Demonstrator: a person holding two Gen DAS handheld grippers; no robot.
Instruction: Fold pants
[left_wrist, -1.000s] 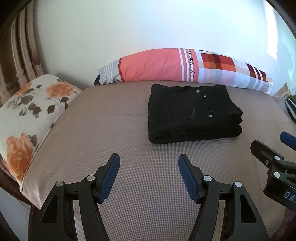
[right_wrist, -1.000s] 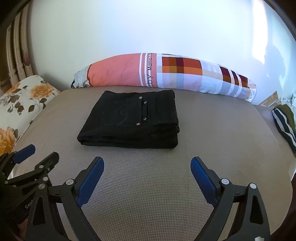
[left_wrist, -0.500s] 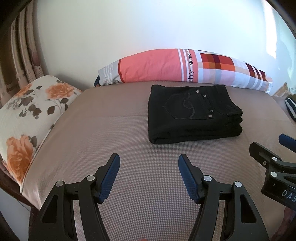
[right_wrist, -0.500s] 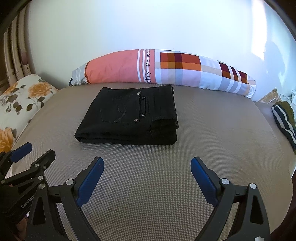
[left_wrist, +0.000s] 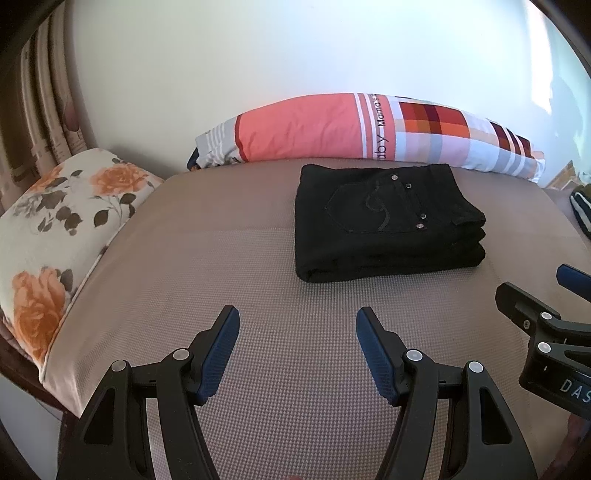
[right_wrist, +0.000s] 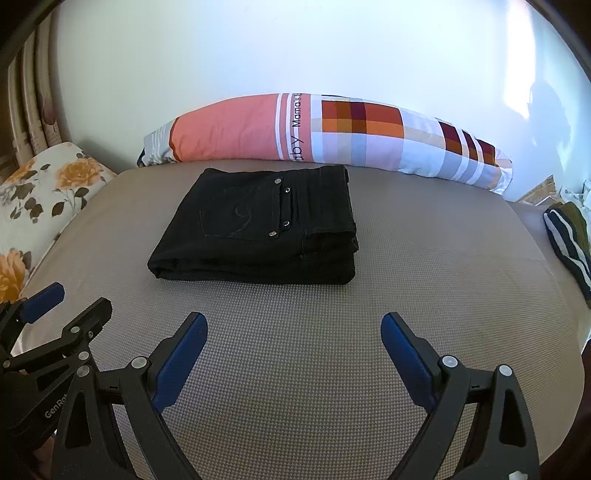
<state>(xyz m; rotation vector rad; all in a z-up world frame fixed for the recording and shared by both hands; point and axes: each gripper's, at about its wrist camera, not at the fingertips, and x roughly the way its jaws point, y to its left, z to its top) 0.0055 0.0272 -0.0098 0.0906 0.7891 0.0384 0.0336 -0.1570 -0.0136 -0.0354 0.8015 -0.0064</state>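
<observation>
black pants (left_wrist: 384, 221), folded into a thick rectangular stack, lying flat on the bed (left_wrist: 221, 258), back pocket with curly stitching and metal rivets facing up, layered fold edges on the right side, far edge near the long striped pillow (left_wrist: 332, 129), untouched

We see a plain white wall (right_wrist: 258, 48) behind the bed (right_wrist: 424, 258), sunlight patching its right side. A long checked pillow (right_wrist: 369, 140) lies against that wall; a flowered pillow (left_wrist: 55, 221) and curtains (left_wrist: 40, 110) sit left of the bed.
</observation>
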